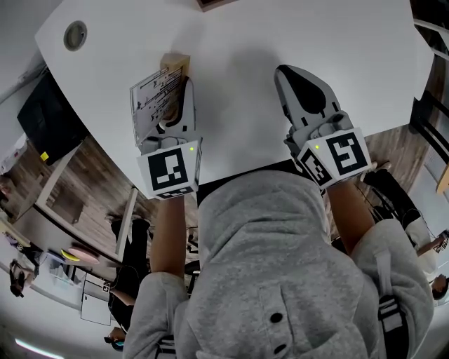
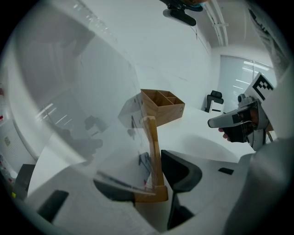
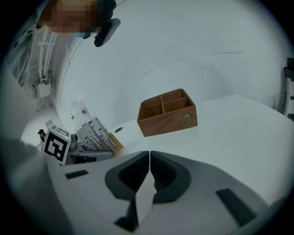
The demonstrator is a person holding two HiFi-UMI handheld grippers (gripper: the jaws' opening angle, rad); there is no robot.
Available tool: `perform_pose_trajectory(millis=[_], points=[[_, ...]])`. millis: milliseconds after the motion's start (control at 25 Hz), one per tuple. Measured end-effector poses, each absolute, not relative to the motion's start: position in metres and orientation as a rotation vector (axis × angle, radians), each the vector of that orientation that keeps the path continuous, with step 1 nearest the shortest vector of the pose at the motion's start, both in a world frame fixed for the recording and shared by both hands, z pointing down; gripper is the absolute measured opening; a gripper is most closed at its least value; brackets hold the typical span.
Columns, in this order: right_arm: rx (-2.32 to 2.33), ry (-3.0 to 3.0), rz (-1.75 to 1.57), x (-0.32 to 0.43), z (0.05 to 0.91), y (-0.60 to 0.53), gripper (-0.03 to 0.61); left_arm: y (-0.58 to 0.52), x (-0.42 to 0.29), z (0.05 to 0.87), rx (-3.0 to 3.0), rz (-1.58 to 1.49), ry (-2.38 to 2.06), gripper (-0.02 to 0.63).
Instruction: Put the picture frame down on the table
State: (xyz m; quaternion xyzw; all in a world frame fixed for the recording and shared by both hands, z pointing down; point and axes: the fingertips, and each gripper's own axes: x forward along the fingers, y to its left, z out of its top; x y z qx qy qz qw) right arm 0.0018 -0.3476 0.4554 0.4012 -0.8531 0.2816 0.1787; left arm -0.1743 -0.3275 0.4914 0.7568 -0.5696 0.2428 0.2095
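Observation:
The picture frame (image 1: 156,97) has a light wooden edge and a clear pane over a printed sheet. It stands upright over the white table (image 1: 231,105) near its front left. My left gripper (image 1: 172,99) is shut on its lower part. In the left gripper view the wooden edge (image 2: 152,147) sits squeezed between the dark jaws of the left gripper (image 2: 154,172). Whether the frame touches the table cannot be told. My right gripper (image 1: 291,76) hovers to the right, shut and holding nothing; in its own view the right gripper (image 3: 149,160) has its pads pressed together, and the frame (image 3: 98,135) shows at left.
A wooden divided box (image 3: 167,112) stands at the table's far side, also seen as the box (image 2: 161,106) and cut off at the top edge (image 1: 214,3). A round cable hole (image 1: 75,35) lies at the far left. My grey hood fills the lower head view.

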Motion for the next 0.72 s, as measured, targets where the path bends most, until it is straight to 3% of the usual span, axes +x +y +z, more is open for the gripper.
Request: perform_pose_trajectory(millis=[720], points=[[1.127, -2.402, 0.831, -0.0056, 0.4651, -0.3463, 0.028, -0.3287, -0.1738, 0.5022, 2.109, 0.749, -1.589, 0.193]])
